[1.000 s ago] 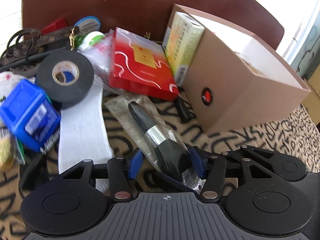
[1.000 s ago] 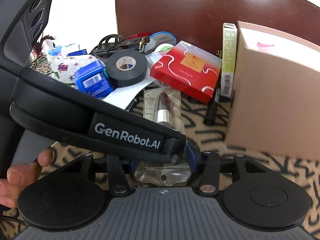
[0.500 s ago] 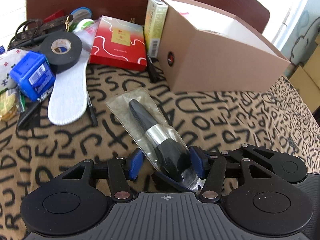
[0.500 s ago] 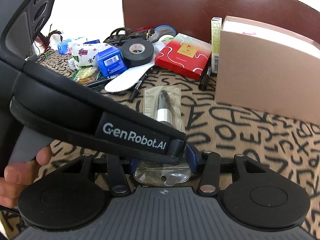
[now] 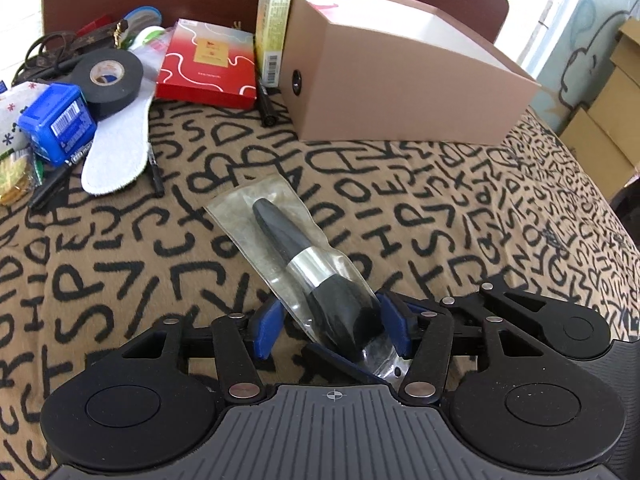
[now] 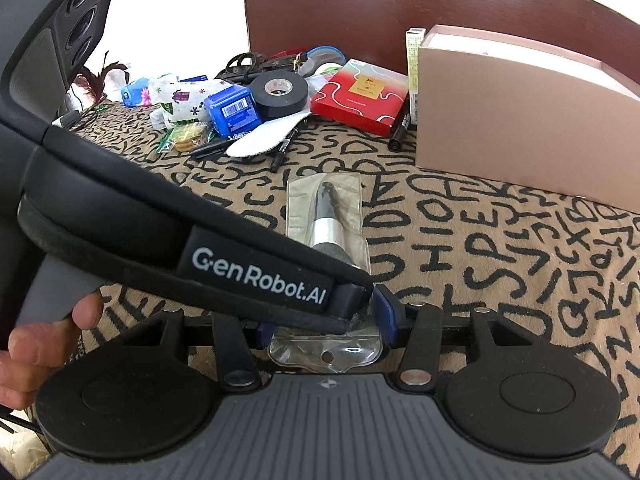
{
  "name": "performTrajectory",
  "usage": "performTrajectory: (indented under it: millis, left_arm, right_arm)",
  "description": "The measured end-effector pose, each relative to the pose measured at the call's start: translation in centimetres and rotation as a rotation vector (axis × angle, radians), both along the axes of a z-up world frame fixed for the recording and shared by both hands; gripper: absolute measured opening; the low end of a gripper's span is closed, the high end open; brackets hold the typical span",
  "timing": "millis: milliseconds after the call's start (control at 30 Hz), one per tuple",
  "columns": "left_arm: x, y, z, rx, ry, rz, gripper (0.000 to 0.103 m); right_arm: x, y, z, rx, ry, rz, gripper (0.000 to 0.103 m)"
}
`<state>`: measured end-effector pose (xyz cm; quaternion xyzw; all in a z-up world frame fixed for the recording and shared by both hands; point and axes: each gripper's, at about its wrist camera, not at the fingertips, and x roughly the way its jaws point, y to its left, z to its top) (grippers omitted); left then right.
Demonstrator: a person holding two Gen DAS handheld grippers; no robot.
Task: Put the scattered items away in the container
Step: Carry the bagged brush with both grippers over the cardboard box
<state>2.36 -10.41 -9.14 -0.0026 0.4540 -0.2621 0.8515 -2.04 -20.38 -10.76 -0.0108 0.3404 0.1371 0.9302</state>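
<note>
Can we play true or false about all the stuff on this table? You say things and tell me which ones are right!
1. The brush is inside a clear bag. True.
2. The brush is already in the brown box. False: it is outside the box, over the cloth.
3. The roll of black tape rests partly on the white insole. True.
4. The flat packet near the tape is green. False: it is red with white squiggles.
5. The cloth is plain. False: it is covered in black letters.
</note>
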Motion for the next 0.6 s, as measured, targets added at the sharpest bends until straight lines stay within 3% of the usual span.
performTrajectory:
  millis: [300, 433, 600]
  left_arm:
    - [1.7, -0.1, -0.1, -0.017, 0.007, 0.052, 0.074]
    - [2.1, -0.4, -0.1, -0.002, 0.002, 0.043, 0.068]
    - [2.3, -0.4, -0.2, 0.001, 0.001, 0.033, 0.069]
  right_arm:
    - [0.5, 0.1, 0.0, 0.005, -0.007, 0.002, 0.059]
    - [0.7, -0.1, 0.1, 0.011, -0.003, 0.001, 0.06]
    - [0.9, -0.2, 0.1, 0.027, 0.007, -0.002, 0.062]
